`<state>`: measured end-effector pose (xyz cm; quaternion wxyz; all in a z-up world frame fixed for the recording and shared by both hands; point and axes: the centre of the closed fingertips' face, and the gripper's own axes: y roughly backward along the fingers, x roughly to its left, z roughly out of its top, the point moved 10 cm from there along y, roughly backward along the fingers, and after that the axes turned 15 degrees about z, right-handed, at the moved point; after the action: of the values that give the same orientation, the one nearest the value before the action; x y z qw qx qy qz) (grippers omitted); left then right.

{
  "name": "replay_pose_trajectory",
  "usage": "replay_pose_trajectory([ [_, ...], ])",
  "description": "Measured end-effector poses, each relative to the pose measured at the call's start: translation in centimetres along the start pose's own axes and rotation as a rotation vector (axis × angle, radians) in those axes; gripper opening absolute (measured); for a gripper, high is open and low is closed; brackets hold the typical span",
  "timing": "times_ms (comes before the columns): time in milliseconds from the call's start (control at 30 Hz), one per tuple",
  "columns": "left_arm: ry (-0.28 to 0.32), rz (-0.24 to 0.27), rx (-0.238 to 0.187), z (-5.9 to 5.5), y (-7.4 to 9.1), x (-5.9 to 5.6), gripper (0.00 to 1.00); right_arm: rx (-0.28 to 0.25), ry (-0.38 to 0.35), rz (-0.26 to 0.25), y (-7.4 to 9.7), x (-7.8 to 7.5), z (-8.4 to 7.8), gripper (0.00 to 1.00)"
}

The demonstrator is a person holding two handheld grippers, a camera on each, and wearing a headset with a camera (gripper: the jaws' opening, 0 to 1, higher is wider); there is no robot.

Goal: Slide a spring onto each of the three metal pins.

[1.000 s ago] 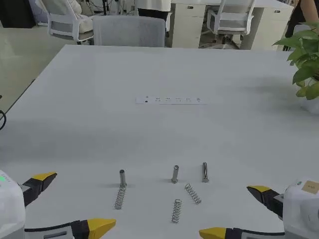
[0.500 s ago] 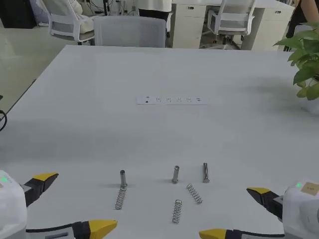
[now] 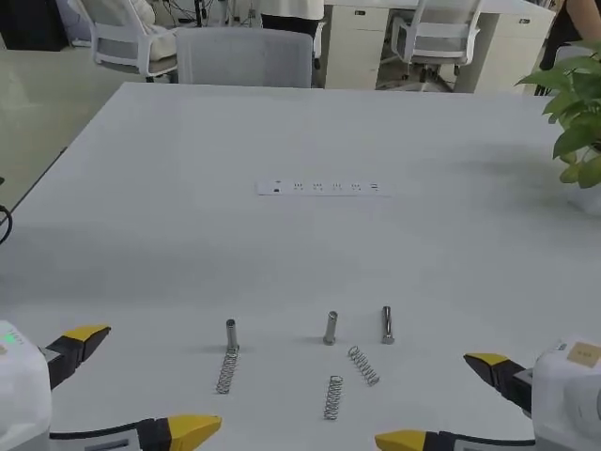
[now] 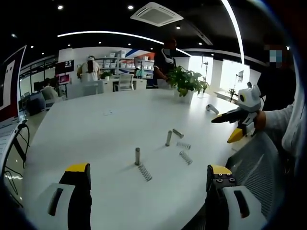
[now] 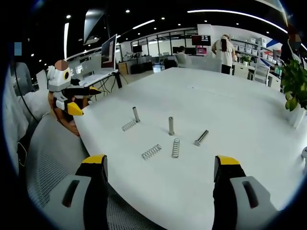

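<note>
Head view: three pins stand in a row near the front of the white tabletop (image 3: 300, 141); the left pin (image 3: 230, 334) and the middle pin (image 3: 331, 328) stand up; the right pin (image 3: 386, 324) seems to lie flat. No pin has a spring on it yet. The left spring (image 3: 226, 370) lies at 6 o'clock from the left pin, right by its foot; the middle spring (image 3: 333, 396) lies at 6 o'clock from the middle pin, a bit apart; the right spring (image 3: 363, 365) lies at 7 o'clock from the right pin. I think the first job is to pick up a spring; pinch it softly near one end so it does not squash or pop away; keep the other end free; line that end up with the top of a pin; the flat pin may need holding by the other gripper. The left gripper (image 3: 139, 382) hangs at 8 o'clock from the pins, the right gripper (image 3: 445, 399) at 4 o'clock; both have jaws spread wide and hold nothing.

Left gripper view: the spread jaws point level across the tabletop; the left pin (image 4: 137, 156) sits at 12 o'clock between them; the right gripper (image 4: 225, 129) is at 2 o'clock.

Right gripper view: the spread jaws point level too; the middle spring (image 5: 151, 152) lies just ahead; the left gripper (image 5: 85, 99) is at 10 o'clock.
</note>
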<state>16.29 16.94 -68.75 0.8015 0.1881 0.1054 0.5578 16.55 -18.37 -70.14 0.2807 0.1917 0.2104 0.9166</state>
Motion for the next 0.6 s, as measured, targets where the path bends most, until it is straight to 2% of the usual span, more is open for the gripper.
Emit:
replay_pose_trajectory([
  [333,-0.002,-0.001,-0.006,0.20,-0.05,0.07,0.99,-0.002,-0.015,-0.003,-0.14,-0.60,0.04,0.91],
  [600,0.004,0.002,-0.003,-0.11,0.02,0.22,0.99,0.005,-0.011,-0.003,-0.34,-0.87,0.12,0.91],
])
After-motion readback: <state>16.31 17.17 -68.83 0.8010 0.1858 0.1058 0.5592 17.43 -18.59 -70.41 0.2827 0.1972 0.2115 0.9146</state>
